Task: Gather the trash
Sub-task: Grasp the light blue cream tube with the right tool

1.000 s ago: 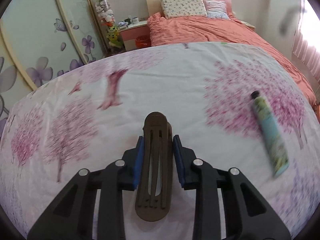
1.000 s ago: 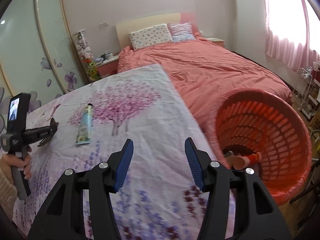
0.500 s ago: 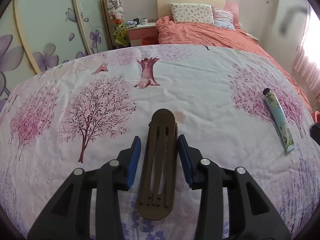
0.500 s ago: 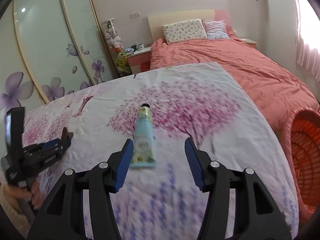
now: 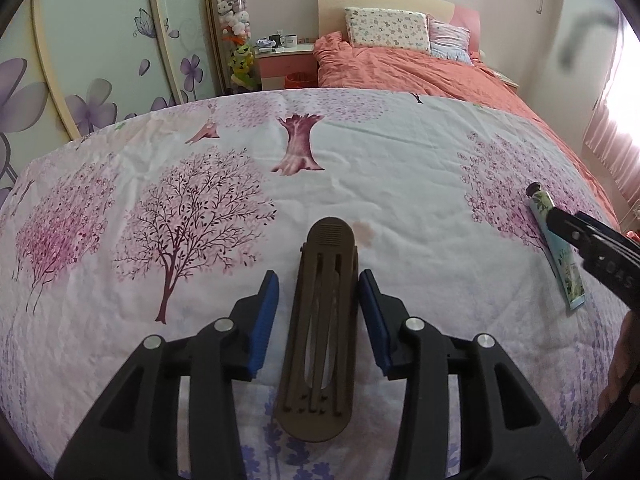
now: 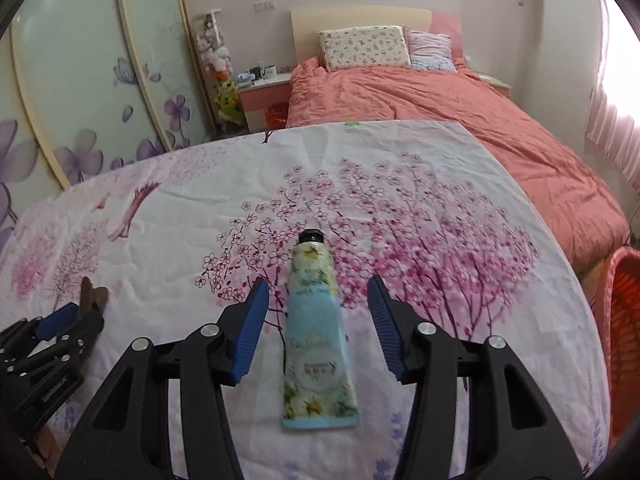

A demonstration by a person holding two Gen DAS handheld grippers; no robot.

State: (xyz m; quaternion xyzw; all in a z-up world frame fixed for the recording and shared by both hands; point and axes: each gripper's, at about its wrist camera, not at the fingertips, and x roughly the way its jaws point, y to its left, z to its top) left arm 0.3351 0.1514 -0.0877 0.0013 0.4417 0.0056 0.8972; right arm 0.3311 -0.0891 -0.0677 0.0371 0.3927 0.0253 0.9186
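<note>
The tube (image 6: 316, 332) lies flat on the flowered sheet (image 6: 420, 184), cap pointing toward the far bed, and it is soft and flat, so if you close on the wide crimped end it may fold or squirt sideways out of the pads; come in too steeply and you will pinch sheet along with it. From the tube, your right gripper (image 6: 318, 320) straddles its middle, blue pads standing clear on both sides; the jaws have just been closing, yet nothing is gripped. Left of the tube, well apart, the brown clip (image 5: 320, 320) lies between the pads of your left gripper (image 5: 318, 312), which have just been opening; they look slightly off its sides, though the view leaves some doubt. The orange basket (image 6: 624, 320) sits right of the tube, beyond the sheet's edge.
</note>
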